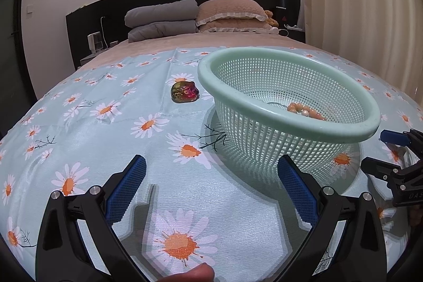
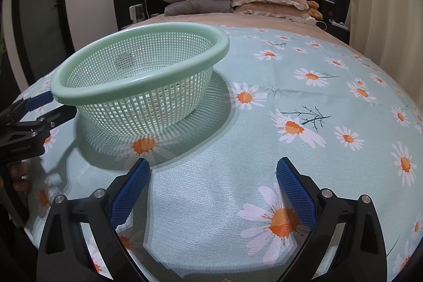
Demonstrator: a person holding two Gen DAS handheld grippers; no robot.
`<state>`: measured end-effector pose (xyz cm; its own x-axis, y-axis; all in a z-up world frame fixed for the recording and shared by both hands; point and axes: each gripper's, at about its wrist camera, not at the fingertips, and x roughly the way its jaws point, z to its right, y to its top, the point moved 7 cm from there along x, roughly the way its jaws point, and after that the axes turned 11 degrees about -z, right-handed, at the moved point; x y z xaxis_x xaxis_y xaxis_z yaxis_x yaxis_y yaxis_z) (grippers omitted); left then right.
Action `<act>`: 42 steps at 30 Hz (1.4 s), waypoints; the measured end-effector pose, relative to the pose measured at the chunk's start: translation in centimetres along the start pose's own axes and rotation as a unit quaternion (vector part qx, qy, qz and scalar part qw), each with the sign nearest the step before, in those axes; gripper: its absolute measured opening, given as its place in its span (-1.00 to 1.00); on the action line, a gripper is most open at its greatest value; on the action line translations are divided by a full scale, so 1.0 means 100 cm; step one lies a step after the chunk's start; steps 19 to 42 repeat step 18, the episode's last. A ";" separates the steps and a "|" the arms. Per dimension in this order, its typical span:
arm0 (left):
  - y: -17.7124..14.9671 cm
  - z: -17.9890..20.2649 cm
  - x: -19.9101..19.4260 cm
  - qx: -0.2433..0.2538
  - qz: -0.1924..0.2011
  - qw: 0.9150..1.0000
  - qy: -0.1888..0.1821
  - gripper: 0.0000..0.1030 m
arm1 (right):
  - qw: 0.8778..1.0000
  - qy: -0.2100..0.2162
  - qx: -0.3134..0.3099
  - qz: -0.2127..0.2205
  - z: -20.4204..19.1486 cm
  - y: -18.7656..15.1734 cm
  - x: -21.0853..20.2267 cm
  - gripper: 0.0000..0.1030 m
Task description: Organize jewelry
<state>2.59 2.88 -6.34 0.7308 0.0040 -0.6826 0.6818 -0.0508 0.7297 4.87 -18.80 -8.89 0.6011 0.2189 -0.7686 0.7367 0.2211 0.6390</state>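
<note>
On the bed, beads (image 1: 306,110) already in the basket (image 1: 288,107), we hold both grippers, left (image 1: 211,186) and right (image 2: 212,185), wide and empty; next the left must reach the iridescent piece (image 1: 184,92).

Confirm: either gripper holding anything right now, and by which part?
Nothing held. Left gripper and right gripper are both open over the daisy cloth, with empty jaws.

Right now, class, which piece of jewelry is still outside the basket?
The dark, iridescent red-green piece, lying alone on the daisy cloth left of the green basket. The peach bead string already sits inside the basket.
</note>
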 end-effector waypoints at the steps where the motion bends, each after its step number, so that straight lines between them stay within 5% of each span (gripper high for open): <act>1: 0.000 0.000 0.000 0.000 0.000 1.000 0.000 0.89 | 1.000 0.000 0.000 0.000 0.000 0.000 0.000 0.80; 12: -0.003 -0.013 0.021 -0.029 -0.054 0.998 0.008 0.89 | 1.000 0.000 -0.001 -0.003 0.000 -0.001 0.004 0.80; 42: -0.005 -0.013 0.024 -0.025 -0.058 0.998 0.012 0.89 | 1.000 0.000 -0.002 -0.007 0.001 -0.001 0.006 0.80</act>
